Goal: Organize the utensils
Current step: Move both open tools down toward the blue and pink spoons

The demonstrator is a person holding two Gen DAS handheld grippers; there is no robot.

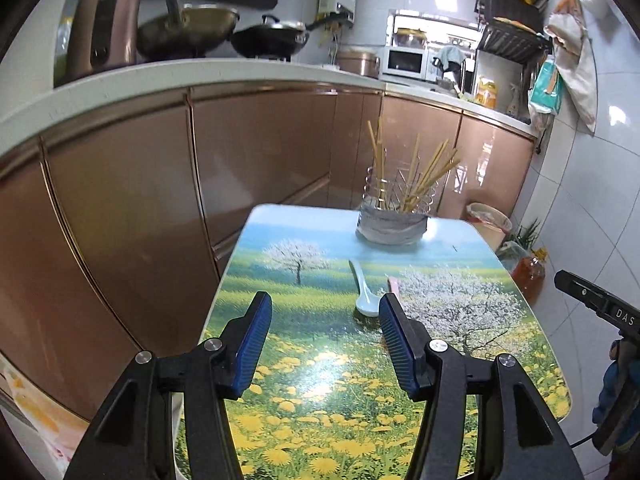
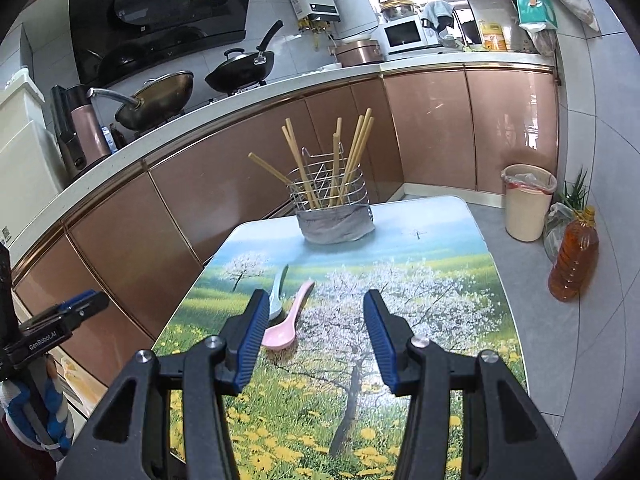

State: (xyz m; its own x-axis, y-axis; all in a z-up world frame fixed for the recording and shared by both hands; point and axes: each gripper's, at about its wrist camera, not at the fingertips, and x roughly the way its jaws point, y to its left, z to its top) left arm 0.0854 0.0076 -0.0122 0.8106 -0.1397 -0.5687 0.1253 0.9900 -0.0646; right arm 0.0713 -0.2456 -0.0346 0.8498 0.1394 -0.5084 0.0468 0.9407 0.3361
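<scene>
A pale blue spoon (image 1: 363,292) and a pink spoon (image 2: 289,320) lie side by side on the flower-print table (image 1: 320,380). The pink spoon's handle (image 1: 393,283) shows just behind my left gripper's right finger. A wire utensil holder (image 1: 394,208) with several wooden chopsticks stands at the table's far end, its base wrapped in grey cloth. It also shows in the right wrist view (image 2: 334,204). My left gripper (image 1: 325,312) is open and empty, above the table short of the spoons. My right gripper (image 2: 316,312) is open and empty, the pink spoon beside its left finger.
Brown kitchen cabinets (image 1: 160,200) and a counter with woks run along the left and far side. A beige bin (image 2: 528,204) and an oil bottle (image 2: 574,260) stand on the floor to the right of the table. The other gripper shows at each view's edge.
</scene>
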